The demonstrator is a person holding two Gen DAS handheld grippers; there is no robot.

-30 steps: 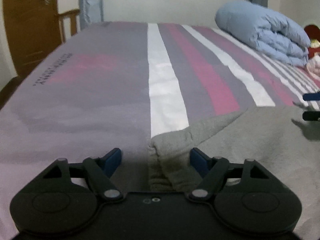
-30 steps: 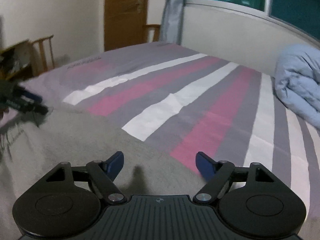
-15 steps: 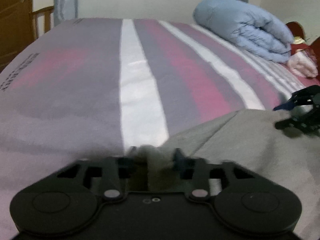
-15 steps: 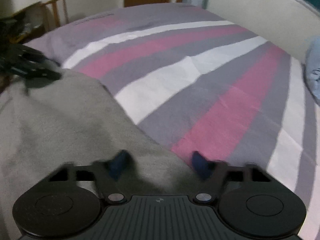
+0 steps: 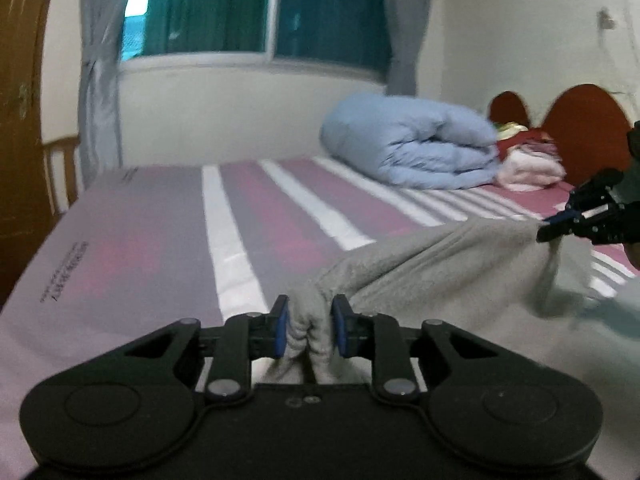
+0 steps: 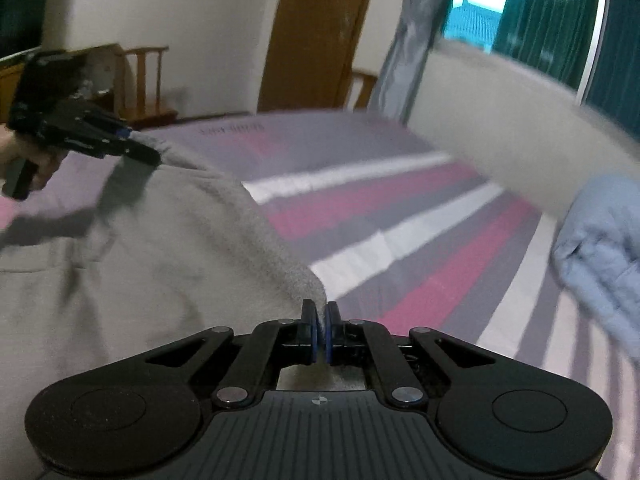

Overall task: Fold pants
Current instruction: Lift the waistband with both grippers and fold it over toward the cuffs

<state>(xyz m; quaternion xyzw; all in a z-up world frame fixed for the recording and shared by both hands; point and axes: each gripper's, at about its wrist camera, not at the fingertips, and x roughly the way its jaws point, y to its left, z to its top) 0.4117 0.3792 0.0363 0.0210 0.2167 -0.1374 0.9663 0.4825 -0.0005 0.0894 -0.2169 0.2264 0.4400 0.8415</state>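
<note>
The pants [image 5: 432, 276] are a soft, fuzzy grey fleece-like cloth, matt and thick, bunched between blue rubbery-looking pads [image 5: 281, 330] on the left gripper [image 5: 308, 328], which is matt black plastic with small shiny metal pivot pins. The bed [image 5: 140, 240] wears a smooth, matt striped cotton-like sheet. At its far edge lies a puffy, quilted light-blue duvet [image 5: 412, 152]; the headboard [image 5: 584, 120] looks like polished reddish wood.

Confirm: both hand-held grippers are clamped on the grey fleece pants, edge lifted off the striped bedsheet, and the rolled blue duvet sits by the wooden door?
One thing is off: the rolled blue duvet lies by the red headboard, not the wooden door, as the left wrist view shows. The rest holds: the left hand-held gripper and right hand-held gripper are clamped on the grey fleece pants, edge lifted off the striped bedsheet.
</note>
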